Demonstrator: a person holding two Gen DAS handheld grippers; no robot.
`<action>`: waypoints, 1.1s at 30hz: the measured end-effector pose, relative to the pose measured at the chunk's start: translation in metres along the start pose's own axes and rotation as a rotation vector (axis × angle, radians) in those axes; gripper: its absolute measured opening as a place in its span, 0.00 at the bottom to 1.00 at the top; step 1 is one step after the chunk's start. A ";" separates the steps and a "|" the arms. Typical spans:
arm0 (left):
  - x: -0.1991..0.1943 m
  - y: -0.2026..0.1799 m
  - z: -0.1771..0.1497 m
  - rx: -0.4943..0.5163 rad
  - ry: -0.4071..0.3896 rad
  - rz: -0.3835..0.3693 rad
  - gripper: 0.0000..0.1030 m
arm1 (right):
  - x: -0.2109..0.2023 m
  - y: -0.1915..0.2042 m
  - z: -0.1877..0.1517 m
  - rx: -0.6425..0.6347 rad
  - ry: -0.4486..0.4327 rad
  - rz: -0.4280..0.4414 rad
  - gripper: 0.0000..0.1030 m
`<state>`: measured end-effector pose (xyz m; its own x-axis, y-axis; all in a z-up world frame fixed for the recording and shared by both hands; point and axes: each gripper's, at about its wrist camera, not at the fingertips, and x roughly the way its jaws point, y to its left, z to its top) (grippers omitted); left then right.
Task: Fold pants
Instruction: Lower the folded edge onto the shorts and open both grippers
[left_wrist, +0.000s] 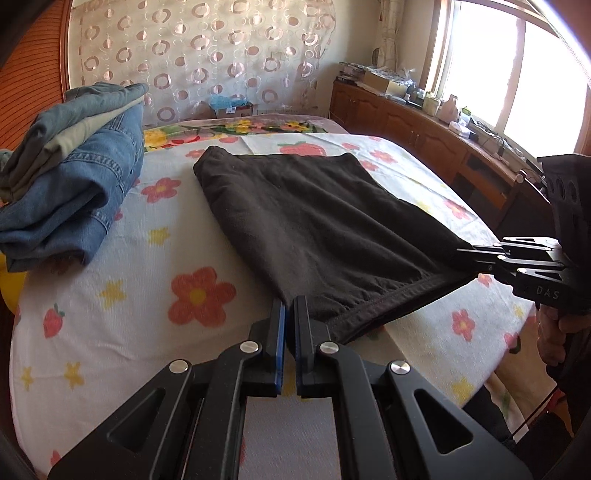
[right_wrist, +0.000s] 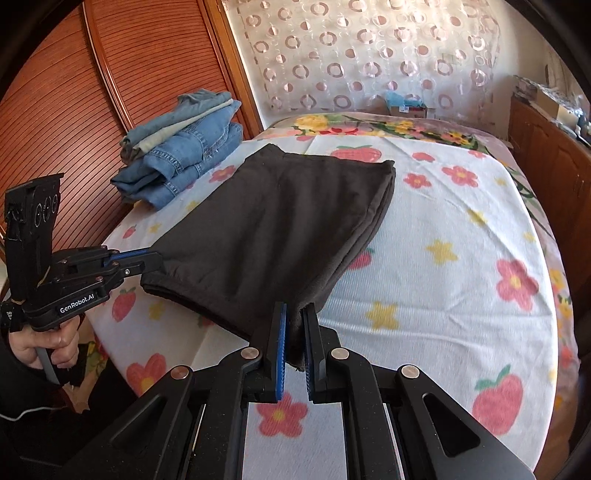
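We get loads of daylight here, all pouring in from the window at the upper right of the left wrist view, which is totally blown out to white. The bedspread looks bright and a bit washed, with only soft shadows under the black pants. In the right wrist view the wooden panel glows warm orange. Both views bend hard at the edges, with dark rounded corners. Everything is reasonably sharp, with no motion blur, and the pants show hardly any detail.
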<state>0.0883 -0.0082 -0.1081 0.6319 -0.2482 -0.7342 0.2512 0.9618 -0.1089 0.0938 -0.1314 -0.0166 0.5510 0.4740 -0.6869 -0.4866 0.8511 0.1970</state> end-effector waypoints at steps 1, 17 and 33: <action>-0.001 -0.002 -0.003 0.001 0.005 -0.001 0.05 | 0.000 -0.001 -0.001 0.003 0.004 0.001 0.08; 0.003 -0.015 -0.024 0.041 0.047 0.047 0.08 | 0.013 -0.004 -0.005 0.053 0.018 -0.011 0.08; -0.010 -0.007 -0.015 0.019 0.022 0.071 0.68 | -0.011 -0.002 -0.009 0.038 -0.023 -0.061 0.28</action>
<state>0.0697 -0.0110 -0.1100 0.6324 -0.1766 -0.7542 0.2204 0.9744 -0.0434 0.0822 -0.1403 -0.0156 0.5945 0.4261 -0.6819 -0.4258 0.8862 0.1826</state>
